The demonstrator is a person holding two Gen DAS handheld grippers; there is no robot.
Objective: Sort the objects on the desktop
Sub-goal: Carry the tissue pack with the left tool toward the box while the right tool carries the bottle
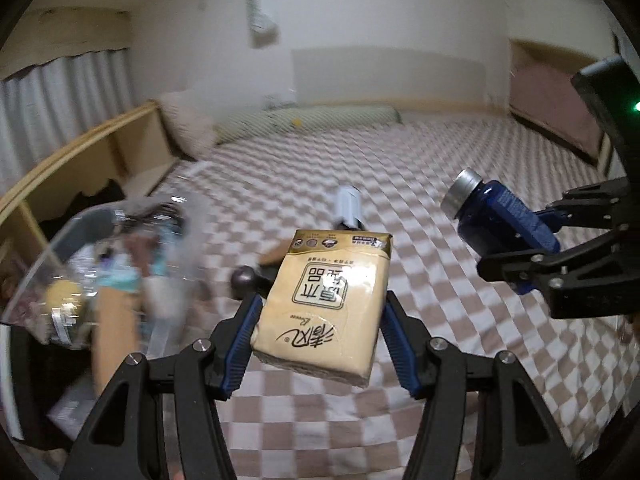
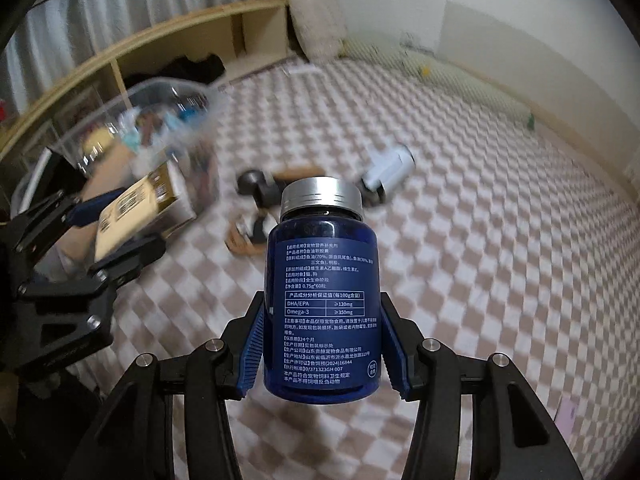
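Beige and gold, the tissue pack (image 1: 326, 304) sits clamped between the blue pads of the left gripper (image 1: 320, 320), held up above the checkered bedspread (image 1: 460, 152). Its printed face is turned toward the left wrist camera, and its lower corner hangs down past the pads. The right gripper (image 2: 322, 344) is closed round a dark blue supplement bottle (image 2: 322, 312) with a silver screw cap (image 2: 321, 196), also lifted clear of the bed; the lower part of the bottle's sides is covered by the pads.

To the left of both grippers stands a clear plastic bin (image 1: 60, 248), its contents smeared by motion blur, so only patches of teal, yellow and brown can be made out. In the right wrist view the tissue pack shows just beside that bin, though whether they touch cannot be told.

Loose things lie on the bedspread beyond the bottle: a white and grey device (image 2: 390, 170), a dark round-ended object (image 2: 256, 184) and a brown cardboard piece (image 2: 240, 242), all too blurred to identify. From the left wrist view the tissue pack hides most of them. A wooden shelf unit (image 2: 168, 44) runs along the curtained wall, its near end cut off by the frame edge.
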